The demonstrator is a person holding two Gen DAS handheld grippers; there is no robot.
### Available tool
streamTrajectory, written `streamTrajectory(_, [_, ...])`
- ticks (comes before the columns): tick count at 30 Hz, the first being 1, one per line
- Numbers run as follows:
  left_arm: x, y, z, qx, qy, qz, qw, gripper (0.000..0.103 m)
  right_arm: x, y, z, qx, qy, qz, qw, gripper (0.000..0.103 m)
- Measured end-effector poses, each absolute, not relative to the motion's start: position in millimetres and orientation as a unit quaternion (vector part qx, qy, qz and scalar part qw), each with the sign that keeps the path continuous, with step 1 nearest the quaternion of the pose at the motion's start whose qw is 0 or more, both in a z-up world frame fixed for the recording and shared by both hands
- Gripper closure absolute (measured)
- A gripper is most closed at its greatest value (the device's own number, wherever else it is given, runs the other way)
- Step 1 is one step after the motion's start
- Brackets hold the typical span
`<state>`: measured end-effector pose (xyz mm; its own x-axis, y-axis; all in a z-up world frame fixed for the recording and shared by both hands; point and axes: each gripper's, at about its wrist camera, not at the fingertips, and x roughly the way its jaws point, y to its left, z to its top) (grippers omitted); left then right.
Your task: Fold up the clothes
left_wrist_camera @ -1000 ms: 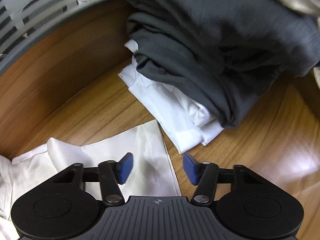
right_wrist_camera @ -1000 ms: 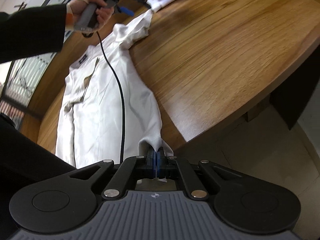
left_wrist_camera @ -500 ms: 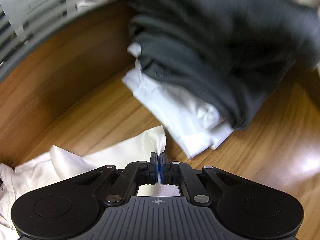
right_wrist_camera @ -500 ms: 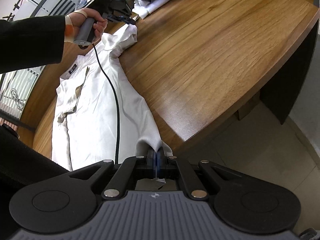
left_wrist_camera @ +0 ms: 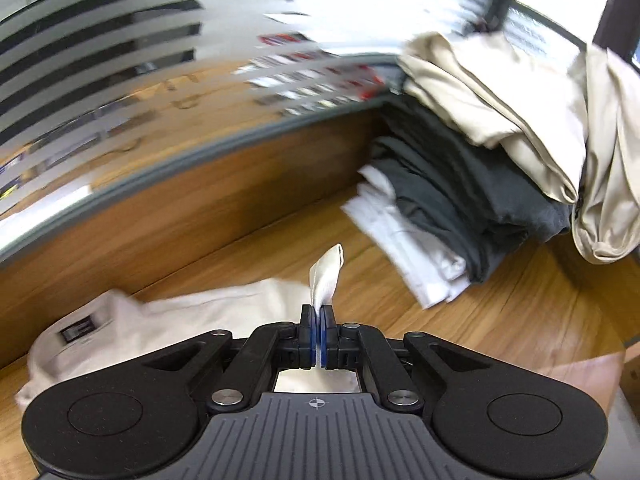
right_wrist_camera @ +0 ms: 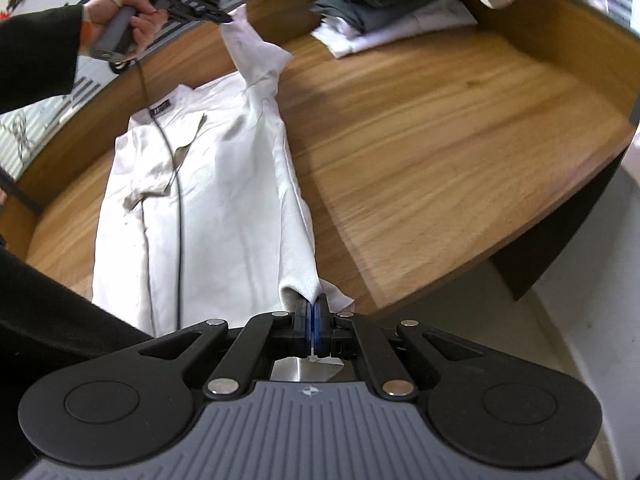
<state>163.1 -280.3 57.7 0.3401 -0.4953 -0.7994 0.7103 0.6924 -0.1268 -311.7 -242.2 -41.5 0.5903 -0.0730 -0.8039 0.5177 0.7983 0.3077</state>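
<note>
In the left wrist view, a window (left_wrist_camera: 120,40) with dark blinds fills the field from nine to twelve o'clock, blurred. Below it runs the table's (left_wrist_camera: 500,320) raised wooden back edge. At seven o'clock the white shirt (left_wrist_camera: 140,324) lies on the wood, its collar label facing up. At centre, toward six o'clock, the left gripper (left_wrist_camera: 319,334) is clamped on a corner of that shirt; a pointed tip of cloth stands up from between its blue pads (left_wrist_camera: 308,336). At two to three o'clock sits a stack (left_wrist_camera: 460,200) of folded clothes: white at the bottom, dark grey above, beige on top, well apart from the shirt.

In the right wrist view, a hand (right_wrist_camera: 124,20) in a black sleeve at eleven o'clock holds the left gripper's handle, and its tips (right_wrist_camera: 218,16) lift the shirt's far corner off the table. A black cable hangs from that handle across the shirt. The shirt (right_wrist_camera: 208,200) stretches from eleven o'clock down to six, mostly flat on the wood, its right edge raised. At six o'clock the right gripper (right_wrist_camera: 313,320) is clamped on the shirt's near corner at the table's front edge. Bare wood spreads from one to four o'clock, with the stack (right_wrist_camera: 380,12) at one o'clock.
</note>
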Motion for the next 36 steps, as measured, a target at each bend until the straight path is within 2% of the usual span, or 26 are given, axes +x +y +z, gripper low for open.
streamTrajectory(8, [188, -168, 45, 0.094, 0.441, -0.346, 0.823, 0.099, -295, -168, -32, 0.203, 0.44, -0.187, 0.855, 0.102])
streamTrajectory(14, [196, -117, 12, 0.094, 0.444, -0.332, 0.827, 0.099, -280, -123, -46, 0.165, 0.462, -0.192, 0.85, 0.102])
streamTrajectory(18, [198, -99, 3, 0.079, 0.443, -0.334, 0.828, 0.099, -270, -100, -52, 0.14, 0.473, -0.199, 0.847, 0.102])
streamTrajectory(25, [208, -85, 16, 0.057, 0.427, -0.349, 0.832, 0.099, -260, -71, -39, 0.109, 0.468, -0.21, 0.852, 0.102])
streamTrajectory(33, [213, -79, 2, 0.063, 0.452, -0.33, 0.827, 0.097, -255, -43, -50, 0.12, 0.49, -0.198, 0.84, 0.102])
streamTrajectory(35, [212, -73, -4, 0.068, 0.456, -0.31, 0.831, 0.095, -257, -39, -55, 0.133, 0.498, -0.191, 0.835, 0.101])
streamTrajectory(36, [212, -68, -6, 0.065, 0.458, -0.306, 0.832, 0.09, -259, -38, -55, 0.138, 0.498, -0.191, 0.835, 0.101])
